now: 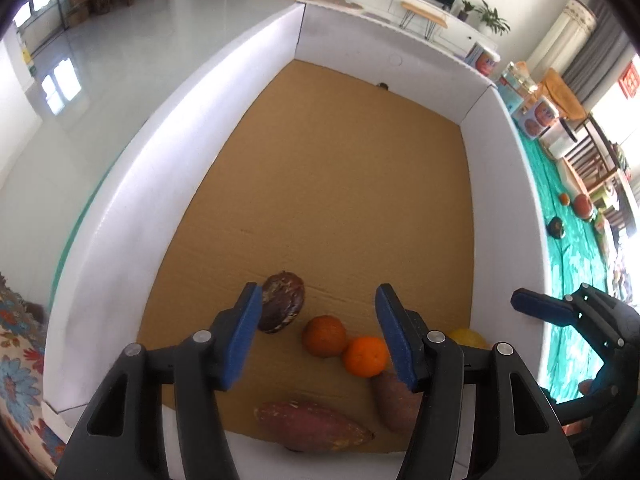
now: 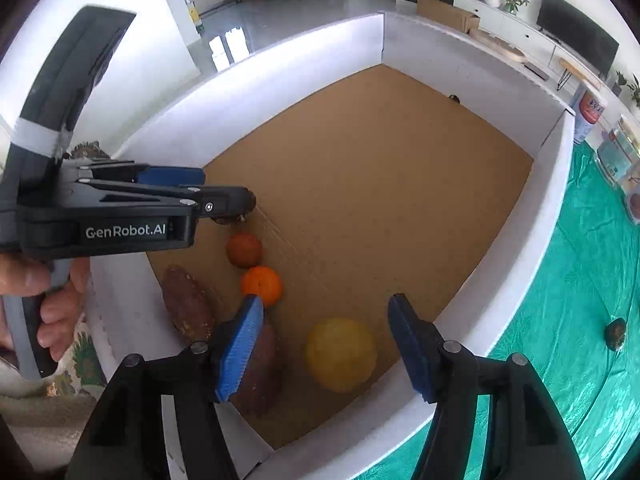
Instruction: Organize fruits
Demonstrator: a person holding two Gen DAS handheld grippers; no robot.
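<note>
A shallow box (image 1: 248, 92) with smooth white walls and a matte brown corrugated-cardboard floor sits on a glossy teal cloth (image 2: 568, 288). At its near end lies a cluster of produce. A dark, mottled, rough-skinned round fruit (image 1: 282, 304) lies at about ten o'clock from a dull orange (image 1: 324, 336), which touches a brighter, dimpled orange (image 1: 366, 356) at its four o'clock. Two long, tapered, reddish-brown sweet potatoes lie nearest: one (image 1: 312, 424) at six o'clock of the oranges, the other (image 1: 394, 404) just beside the bright orange. A smooth yellow round fruit (image 2: 342, 354) rests against the near right wall.

The left gripper (image 1: 318, 336) hangs above the oranges, its blue ribbed pads about half apart, gripping nothing. The right gripper (image 2: 326, 344) likewise stands half open over the yellow fruit, pads clear of it. A small dark fruit (image 2: 615, 334) lies on the cloth outside the box, at three o'clock.
</note>
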